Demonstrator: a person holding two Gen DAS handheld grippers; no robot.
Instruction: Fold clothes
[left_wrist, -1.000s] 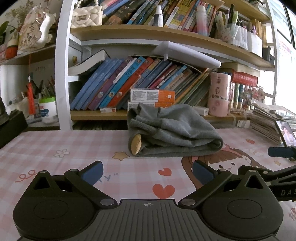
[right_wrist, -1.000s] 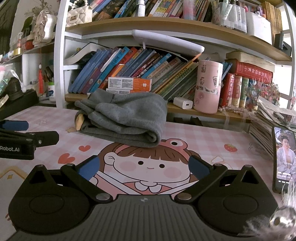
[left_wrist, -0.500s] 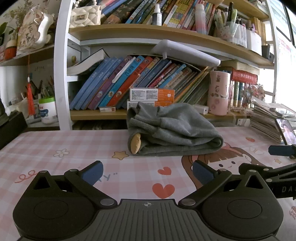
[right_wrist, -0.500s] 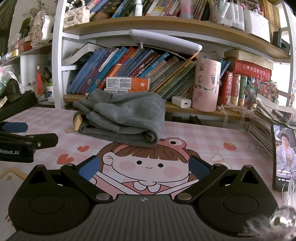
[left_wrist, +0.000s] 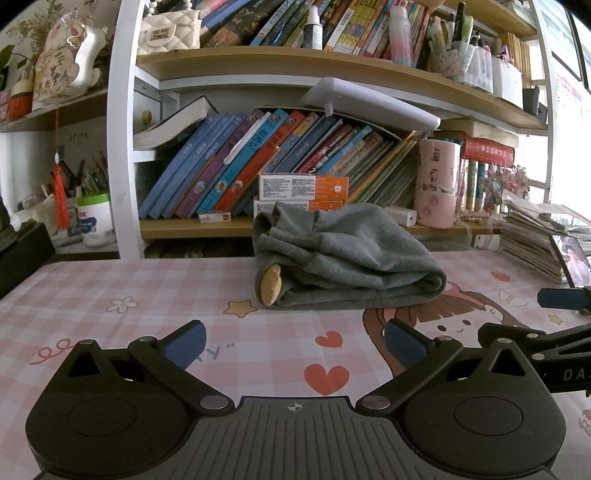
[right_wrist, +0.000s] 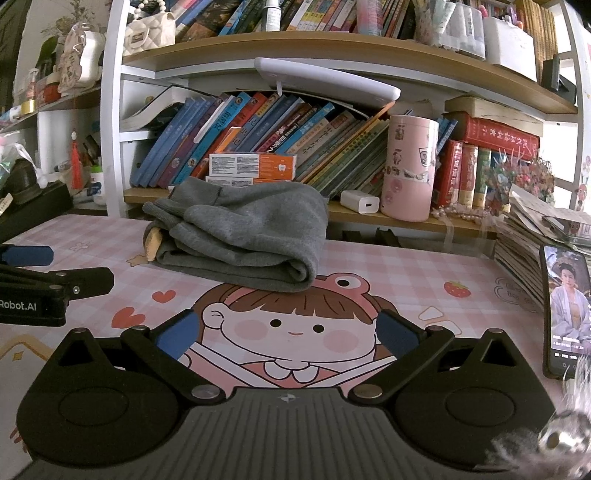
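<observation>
A grey garment (left_wrist: 343, 254) lies folded in a thick bundle at the back of the pink cartoon table mat (left_wrist: 147, 295), with a tan patch showing at its left end. In the right wrist view the same garment (right_wrist: 243, 236) sits left of centre. My left gripper (left_wrist: 293, 343) hovers open over the mat, well short of the bundle, nothing between its blue pads. My right gripper (right_wrist: 284, 328) is open too, above the cartoon face, clear of the cloth. Each gripper shows at the edge of the other's view.
A bookshelf (left_wrist: 295, 147) full of leaning books stands right behind the garment. A pink cup (right_wrist: 410, 166) and a white charger (right_wrist: 360, 201) sit on its low shelf. A stack of papers (left_wrist: 535, 236) and a lit phone (right_wrist: 565, 310) lie at the right.
Both grippers have drifted slightly; the garment sits a touch lower and more to the right in the right wrist view. The garment itself has not moved, and both grippers stay open.
</observation>
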